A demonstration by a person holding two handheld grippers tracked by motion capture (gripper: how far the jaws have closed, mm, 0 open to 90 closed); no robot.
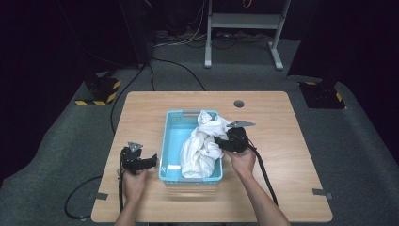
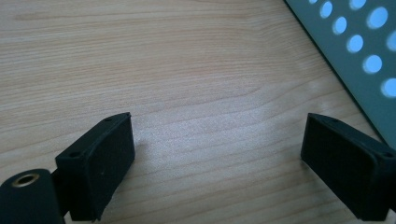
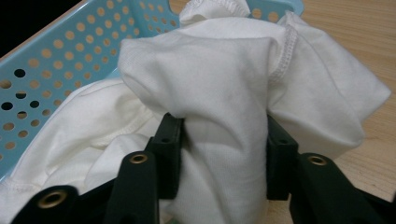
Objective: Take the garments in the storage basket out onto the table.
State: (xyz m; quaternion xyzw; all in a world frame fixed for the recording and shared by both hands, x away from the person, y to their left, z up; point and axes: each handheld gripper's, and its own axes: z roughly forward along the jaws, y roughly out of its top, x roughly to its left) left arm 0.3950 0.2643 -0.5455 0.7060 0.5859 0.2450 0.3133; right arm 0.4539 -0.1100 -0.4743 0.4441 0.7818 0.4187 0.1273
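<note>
A crumpled white garment (image 1: 203, 143) lies in a light blue perforated basket (image 1: 175, 123) at the table's middle, with part of it draped over the right rim. My right gripper (image 1: 220, 143) reaches in from the right, and its jaws pinch a thick fold of the white garment (image 3: 224, 107) between both pads. My left gripper (image 1: 153, 161) rests on the table left of the basket. Its jaws stand wide apart over bare wood (image 2: 219, 154), with nothing between them and the basket wall (image 2: 369, 51) just to one side.
The wooden table (image 1: 282, 155) has a small round hole (image 1: 239, 103) near its far edge. Black cables trail from both grippers toward the near edge. Beyond the table stand a white frame (image 1: 244, 28) and dark stands with striped feet on grey carpet.
</note>
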